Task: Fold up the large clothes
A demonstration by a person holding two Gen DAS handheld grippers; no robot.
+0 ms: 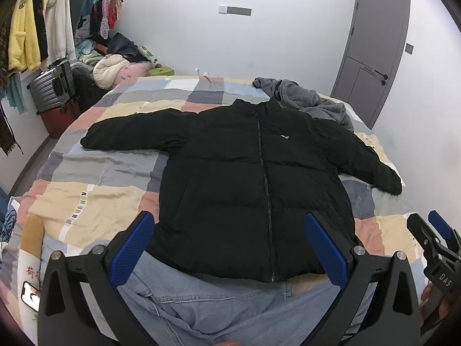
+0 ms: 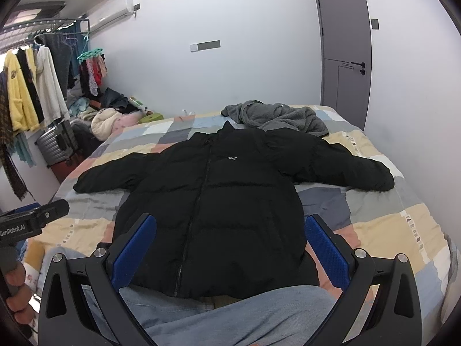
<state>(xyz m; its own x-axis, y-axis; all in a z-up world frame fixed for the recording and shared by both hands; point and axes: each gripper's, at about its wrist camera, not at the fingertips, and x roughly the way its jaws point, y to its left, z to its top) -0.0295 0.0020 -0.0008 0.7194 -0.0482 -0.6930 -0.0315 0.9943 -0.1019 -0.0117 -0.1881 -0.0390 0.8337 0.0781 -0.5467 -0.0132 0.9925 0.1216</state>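
A black puffer jacket (image 1: pixel 245 178) lies flat and zipped on the patchwork bed (image 1: pixel 95 190), front up, both sleeves spread out; it also shows in the right wrist view (image 2: pixel 219 196). My left gripper (image 1: pixel 227 248) is open and empty, held above the jacket's hem. My right gripper (image 2: pixel 227 248) is open and empty too, above the hem; it also shows at the right edge of the left wrist view (image 1: pixel 432 230). Light blue jeans (image 1: pixel 207 302) lie below the hem, also seen in the right wrist view (image 2: pixel 230 311).
A grey fleece garment (image 1: pixel 311 101) lies bunched beyond the collar. A phone (image 1: pixel 30 295) lies at the bed's near left. Suitcases (image 1: pixel 54 92), a clothes pile and a hanging rack (image 1: pixel 34 34) stand left. A grey door (image 1: pixel 374 52) is at the right.
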